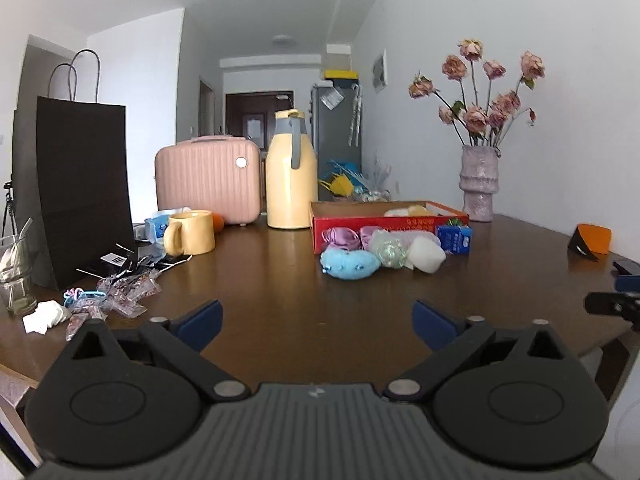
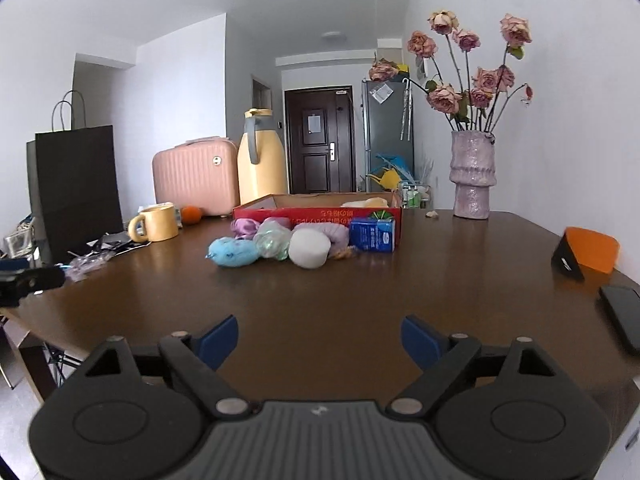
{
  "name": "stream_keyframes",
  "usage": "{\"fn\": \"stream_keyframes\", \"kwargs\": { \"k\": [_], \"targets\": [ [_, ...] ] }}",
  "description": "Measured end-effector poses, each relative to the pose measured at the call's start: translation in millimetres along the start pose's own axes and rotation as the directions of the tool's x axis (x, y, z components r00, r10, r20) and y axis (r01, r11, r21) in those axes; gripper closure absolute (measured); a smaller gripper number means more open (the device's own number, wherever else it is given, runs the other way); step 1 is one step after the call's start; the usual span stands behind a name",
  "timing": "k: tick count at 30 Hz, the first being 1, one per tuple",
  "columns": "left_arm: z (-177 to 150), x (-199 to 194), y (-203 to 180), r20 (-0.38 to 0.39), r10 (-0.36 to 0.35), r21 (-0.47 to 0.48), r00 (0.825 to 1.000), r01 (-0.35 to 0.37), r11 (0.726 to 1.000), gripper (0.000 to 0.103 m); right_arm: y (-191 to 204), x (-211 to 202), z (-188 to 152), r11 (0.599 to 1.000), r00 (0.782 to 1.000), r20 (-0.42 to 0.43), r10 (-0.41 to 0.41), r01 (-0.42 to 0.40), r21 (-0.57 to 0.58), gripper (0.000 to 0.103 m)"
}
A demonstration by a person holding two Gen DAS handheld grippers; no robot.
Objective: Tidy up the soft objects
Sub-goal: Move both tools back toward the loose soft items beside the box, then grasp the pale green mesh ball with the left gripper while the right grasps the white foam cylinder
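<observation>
Soft objects are seen bunched together on the brown table point(image 1: 280, 280), well ahead of both grippers and just in front of a red box point(image 1: 384, 222): a blue plush toy point(image 1: 350, 264), a purple satin piece point(image 1: 340, 237), a pale green ball point(image 1: 387, 248) and a white pad point(image 1: 427, 255). A further cream piece point(image 2: 366, 201) is seen inside the box. The left gripper point(image 1: 318, 320) is held low over the near table edge with its jaws spread wide, and nothing is gripped between them. The right gripper point(image 2: 318, 338) is likewise held wide and empty, with the pile ahead and slightly to its left. A small blue carton point(image 2: 372, 235) is stood just right of the pile. A yellow mug point(image 1: 191, 232) is placed far ahead to the left.
</observation>
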State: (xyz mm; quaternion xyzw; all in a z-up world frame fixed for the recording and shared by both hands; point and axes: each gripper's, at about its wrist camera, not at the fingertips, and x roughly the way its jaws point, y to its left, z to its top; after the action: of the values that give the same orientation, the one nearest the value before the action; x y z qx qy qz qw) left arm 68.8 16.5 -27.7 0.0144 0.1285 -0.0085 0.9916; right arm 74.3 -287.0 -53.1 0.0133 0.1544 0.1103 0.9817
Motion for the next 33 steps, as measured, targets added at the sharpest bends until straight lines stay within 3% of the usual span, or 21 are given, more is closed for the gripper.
{"fn": "stream_keyframes", "kwargs": {
  "k": [2,4,10,16,19,21,23,29,33],
  "targets": [
    [6.0,-2.0,0.7,0.001,0.0,0.032,1.0,0.0,0.999,0.0,1.7,-8.7,-3.8,1.0,1.0,-0.002,0.001,-0.001,-0.012,0.009],
    [8.3,-4.7,3.8,0.024,-0.008,0.006,1.0,0.008,1.0,0.0,1.8,-12.6,-3.8,1.0,1.0,0.005,-0.008,0.009,-0.016,0.009],
    [4.5,0.1,4.1,-0.003,-0.008,0.02,1.0,0.009,1.0,0.0,-5.0,-4.0,6.8,1.0,0.999,0.026,-0.024,0.023,0.01,0.008],
    [8.9,26.2,11.2,-0.046,0.003,-0.008,0.999,-0.003,1.0,0.0,-11.8,24.1,21.2,1.0,1.0,-0.006,-0.008,0.008,0.005,0.009],
    [16.0,46.8,7.3,-0.057,-0.026,-0.011,0.998,0.025,1.0,0.0,-10.8,51.6,35.3,1.0,1.0,-0.021,0.006,-0.006,-0.011,0.009],
    [19.8,68.6,3.7,-0.069,-0.086,-0.002,0.994,0.087,0.996,0.0,-9.3,72.1,45.2,0.999,0.999,-0.034,0.02,-0.021,-0.024,0.01],
    [25.9,96.8,-0.7,-0.119,-0.093,0.009,0.989,0.094,0.996,0.0,-7.1,98.5,57.2,0.998,0.998,-0.056,0.042,-0.045,-0.049,0.01],
    [59.3,182.4,-15.8,-0.159,-0.165,-0.006,0.973,0.167,0.986,0.001,-8.7,184.7,91.2,0.992,0.987,-0.121,0.11,-0.117,-0.055,0.012],
    [81.0,239.9,-31.3,-0.182,-0.216,-0.039,0.959,0.213,0.976,0.013,-9.6,244.1,104.4,0.985,0.972,-0.174,0.157,-0.167,-0.046,0.015]
  ]
}}
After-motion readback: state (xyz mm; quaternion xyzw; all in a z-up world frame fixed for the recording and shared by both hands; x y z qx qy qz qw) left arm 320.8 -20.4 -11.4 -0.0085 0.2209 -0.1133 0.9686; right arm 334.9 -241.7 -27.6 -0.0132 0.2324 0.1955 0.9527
